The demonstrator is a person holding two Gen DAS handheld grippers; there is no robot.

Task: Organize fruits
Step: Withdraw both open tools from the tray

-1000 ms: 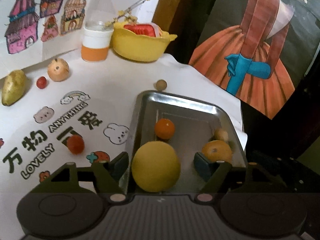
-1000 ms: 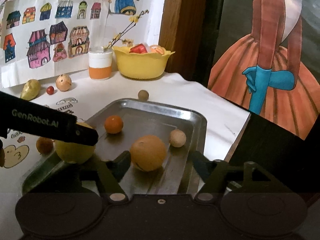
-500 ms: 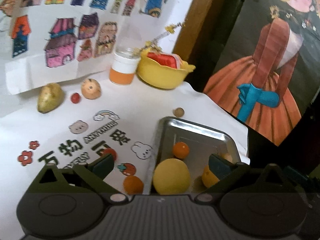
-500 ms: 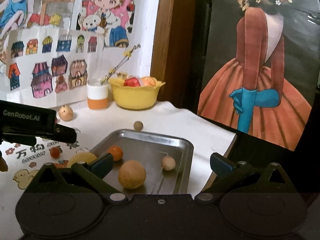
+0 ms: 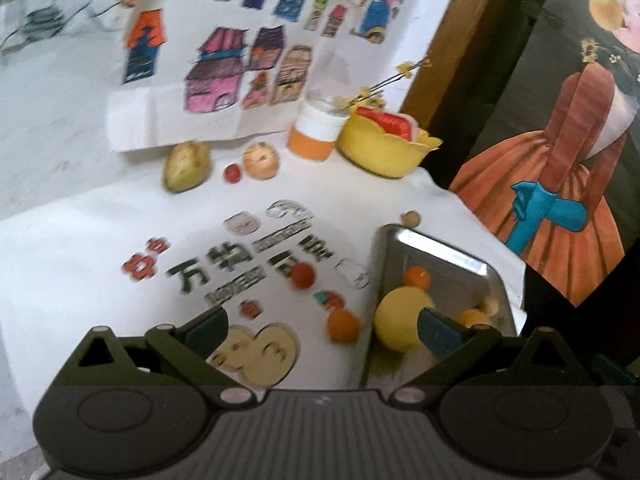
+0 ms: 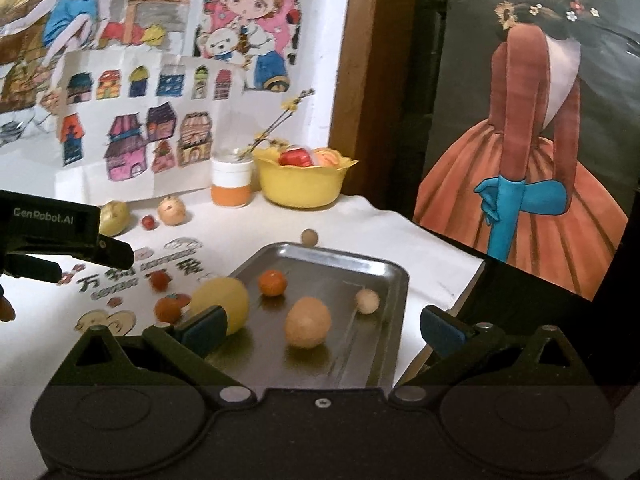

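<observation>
— What is seen nearest the cameras?

— Both grippers are seen with fingers spread wide and nothing held. The left gripper [image 5: 322, 326] is poised over the white printed tablecloth [image 5: 100, 248] beside the tray's left edge; the right gripper [image 6: 322, 326] is poised over the tray's near end.

— And the fruit?

— Four pieces are lodged in the shallow rectangular steel tray [image 6: 394, 280]: a large yellow round fruit [image 6: 224, 300] at its near left edge, a pale orange round fruit [image 6: 308, 322] mid-tray, a small bright orange fruit [image 6: 273, 283] further in, and a small beige ball-shaped fruit [image 6: 367, 301] by the right wall. In the left wrist view the last two near ones are largely hidden behind the right fingertip.

— What remains outside the tray?

— A small orange fruit [image 5: 343, 326] is found just beside the tray's left edge, a small red fruit [image 5: 303, 275] on the cloth's lettering, and a small brown ball [image 6: 309, 237] just beyond the tray's far edge.

— Further back?

— Near the far edge of the table a yellow-green pear-like fruit [image 5: 186, 166], a tiny red fruit [image 5: 232, 173] and a tan round fruit [image 5: 261, 160] are lined up, then a white-and-orange cup [image 5: 316, 132] and a yellow plastic bowl [image 5: 380, 150] filled with more fruit.

— Does either view add anything?

— Only in the right wrist view is the left gripper's black body, marked GenRobot.AI, shown from the side at the left.
</observation>
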